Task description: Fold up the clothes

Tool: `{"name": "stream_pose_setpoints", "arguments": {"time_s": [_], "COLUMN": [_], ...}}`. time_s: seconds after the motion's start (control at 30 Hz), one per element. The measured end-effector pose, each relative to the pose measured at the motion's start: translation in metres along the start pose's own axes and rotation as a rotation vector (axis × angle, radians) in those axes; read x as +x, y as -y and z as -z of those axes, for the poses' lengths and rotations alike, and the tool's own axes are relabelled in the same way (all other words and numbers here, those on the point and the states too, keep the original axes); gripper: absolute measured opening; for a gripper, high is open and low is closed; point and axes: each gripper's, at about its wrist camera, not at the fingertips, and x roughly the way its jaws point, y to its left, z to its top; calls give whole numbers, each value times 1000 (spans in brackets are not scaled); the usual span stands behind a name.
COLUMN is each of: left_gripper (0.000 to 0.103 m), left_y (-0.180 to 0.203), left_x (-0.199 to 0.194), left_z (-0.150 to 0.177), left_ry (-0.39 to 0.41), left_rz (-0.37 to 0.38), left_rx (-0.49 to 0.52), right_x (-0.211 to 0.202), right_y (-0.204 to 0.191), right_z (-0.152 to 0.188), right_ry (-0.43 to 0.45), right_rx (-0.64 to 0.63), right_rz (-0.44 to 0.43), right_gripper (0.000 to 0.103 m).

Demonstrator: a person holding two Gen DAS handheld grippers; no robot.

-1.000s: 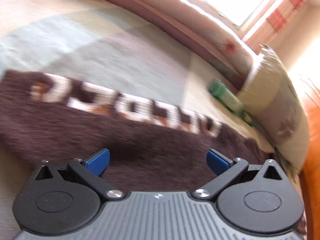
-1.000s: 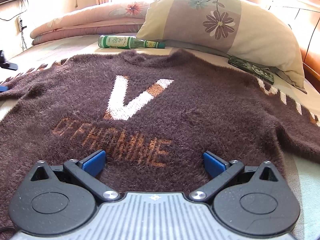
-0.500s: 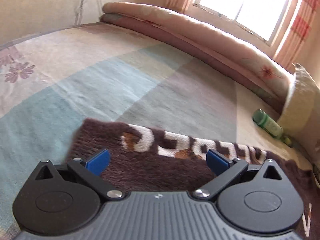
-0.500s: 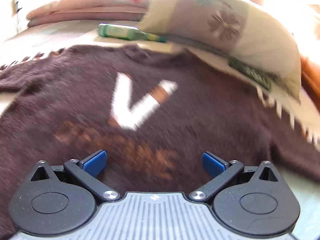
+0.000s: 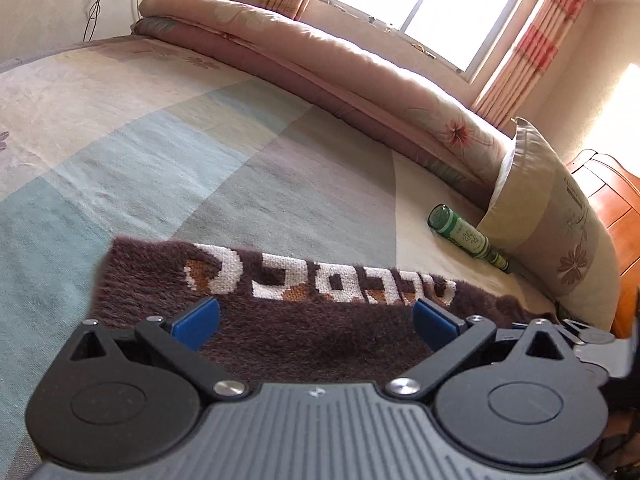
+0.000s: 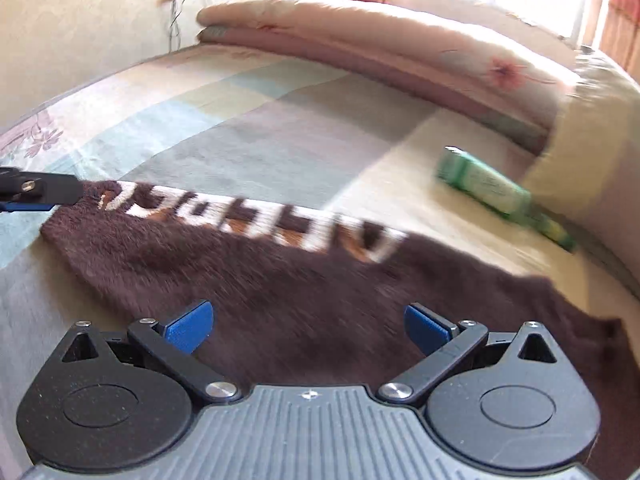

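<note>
A fuzzy brown sweater lies flat on the bed. Its sleeve [image 5: 304,312], with white and orange lettering, runs across the left wrist view, the cuff end at the left. My left gripper [image 5: 315,322] hovers low over the sleeve near the cuff, open, with nothing between its blue pads [image 5: 196,322]. In the right wrist view the same sleeve [image 6: 248,272] stretches from the left edge to the sweater body at the right. My right gripper [image 6: 308,328] is open above the brown fabric, empty. The left gripper [image 6: 40,194] shows at the cuff end.
A green glass bottle [image 5: 466,238] lies on the bed beside a flowered pillow [image 5: 560,232]. A rolled pink quilt [image 5: 340,64] lines the far side under the window. A wooden headboard [image 5: 612,200] is at the right. The patchwork bedsheet [image 5: 180,140] spreads beyond the sleeve.
The right wrist view has swung left, from the sweater's front with the big V to the lettered sleeve. The left gripper moved along the sleeve to its cuff end. Both stayed open.
</note>
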Motion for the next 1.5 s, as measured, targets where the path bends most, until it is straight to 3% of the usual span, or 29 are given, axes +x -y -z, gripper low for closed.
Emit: {"name": "stream_pose_setpoints", "arguments": {"time_s": [0.23, 0.4, 0.57, 0.67, 0.8, 0.93, 1.0, 1.13, 1.17, 1.27, 1.4, 1.5], "left_gripper": [102, 102, 102, 102, 102, 102, 102, 102, 102, 102, 102, 102], "left_y": [-17, -21, -17, -21, -27, -30, -38, -47, -47, -46, -39, -35], "left_x": [-17, -24, -37, -48, -63, -77, -82, -89, -89, -84, -73, -68], "left_z": [-7, -11, -11, -13, -14, -18, -18, -19, -20, -21, -20, -19], "left_ry": [35, 56, 77, 106, 142, 184, 185, 197, 198, 179, 146, 122], "left_rz": [-6, 0, 9, 1, -3, -147, -135, -115, -112, -80, -61, -42], "left_rx": [-33, -40, -23, -44, -58, -59, -71, -93, -95, -94, -80, -67], "right_x": [80, 103, 93, 74, 86, 88, 94, 83, 78, 68, 72, 91], "right_y": [-41, -51, -59, -80, -128, -174, -180, -153, -145, -120, -83, -77], "right_z": [-27, -40, -53, -45, -37, -38, -47, -52, -51, -46, -42, -44], "right_ry": [-67, -17, -27, 24, -33, 1, -3, 23, 42, 81, 58, -5], "right_rx": [18, 40, 68, 27, -51, -115, -139, -32, -8, 37, 126, 190], "right_rz": [-49, -22, -22, -102, -195, -242, -245, -308, -294, -141, 41, 65], "right_gripper": [103, 103, 103, 103, 103, 103, 103, 103, 103, 103, 103, 103]}}
